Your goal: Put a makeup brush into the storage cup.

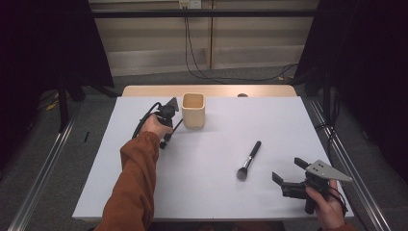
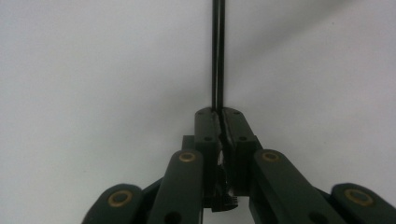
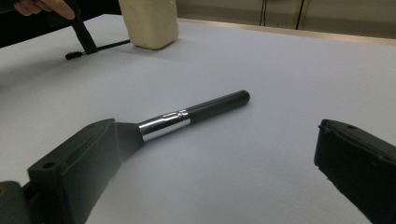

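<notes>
1. A white sheet [image 1: 207, 183] is covering the table [image 1: 144, 90], whose pale wooden edge is showing at 12 o'clock. Grey floor is lying around it, metal rails are running down both sides, black curtains are hanging at 9 and 3 o'clock, and cables are trailing from a wall socket at 12.

2. Counting: one cup [image 1: 194, 110], two brushes, two grippers, two hands.

3. The cup is standing upright at about 12 o'clock of the sheet; it is cream, matt, squarish with rounded corners, open on top.

4. The big brush [image 1: 249, 159] is lying flat at about 4 o'clock from the cup, well apart from it. Its handle is a smooth black cylinder, its ferrule is shining chrome, and its dark bristle head is pointing toward 7 o'clock.

5. The left gripper [image 2: 219, 135] is pressing its jaws together on a thin wand [image 2: 217, 51], a slim black rod. In the high view this gripper [image 1: 166, 113] is sitting just beside the cup at its 9 o'clock, held by a hand in a rust-orange sleeve [image 1: 134, 187]. In the right gripper view the wand's [image 3: 100, 46] small bristly tip is resting on the sheet.

6. The right gripper [image 1: 288, 175] is holding its jaws wide apart, gripping nothing, at 4 o'clock of the sheet, near the big brush's head. A grey three-cornered plate is topping it.
</notes>
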Action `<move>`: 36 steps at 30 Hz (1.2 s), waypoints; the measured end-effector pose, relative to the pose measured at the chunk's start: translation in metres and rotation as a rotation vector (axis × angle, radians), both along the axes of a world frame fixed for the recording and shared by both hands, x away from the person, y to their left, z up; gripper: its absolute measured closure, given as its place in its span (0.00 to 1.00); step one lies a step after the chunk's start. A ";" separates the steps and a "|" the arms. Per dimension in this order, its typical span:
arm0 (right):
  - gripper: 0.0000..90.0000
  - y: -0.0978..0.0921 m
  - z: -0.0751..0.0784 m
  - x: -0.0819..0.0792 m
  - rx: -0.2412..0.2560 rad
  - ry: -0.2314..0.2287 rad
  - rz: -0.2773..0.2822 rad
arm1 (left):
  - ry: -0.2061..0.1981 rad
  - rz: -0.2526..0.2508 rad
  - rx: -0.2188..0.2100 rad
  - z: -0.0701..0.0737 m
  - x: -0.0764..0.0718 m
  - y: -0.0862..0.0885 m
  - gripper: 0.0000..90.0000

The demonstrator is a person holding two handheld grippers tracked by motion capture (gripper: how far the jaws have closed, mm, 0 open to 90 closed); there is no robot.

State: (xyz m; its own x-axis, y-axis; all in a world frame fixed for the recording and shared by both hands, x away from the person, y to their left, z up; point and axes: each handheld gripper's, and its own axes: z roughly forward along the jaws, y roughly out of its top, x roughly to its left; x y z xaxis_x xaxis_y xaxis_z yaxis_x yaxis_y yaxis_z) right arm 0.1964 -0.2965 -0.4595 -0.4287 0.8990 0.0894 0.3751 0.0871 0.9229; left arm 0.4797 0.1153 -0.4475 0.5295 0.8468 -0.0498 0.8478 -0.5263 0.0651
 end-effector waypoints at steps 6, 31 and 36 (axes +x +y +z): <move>0.00 -0.001 0.000 -0.001 0.001 -0.002 -0.004 | -0.004 0.015 -0.018 0.000 0.000 0.003 0.95; 0.00 0.000 0.000 0.000 -0.002 -0.003 -0.002 | -0.160 0.026 -0.162 0.016 -0.009 0.026 0.95; 0.00 0.000 0.000 0.000 -0.001 -0.002 -0.007 | -0.226 0.029 -0.194 0.026 -0.014 0.032 0.95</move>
State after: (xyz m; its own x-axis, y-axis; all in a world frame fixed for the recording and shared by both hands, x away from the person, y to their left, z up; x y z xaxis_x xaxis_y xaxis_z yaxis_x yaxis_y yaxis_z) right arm 0.1964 -0.2962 -0.4591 -0.4230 0.9019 0.0873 0.3735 0.0858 0.9236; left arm 0.4661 0.1474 -0.4213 0.5217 0.8477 -0.0960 0.8148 -0.4617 0.3506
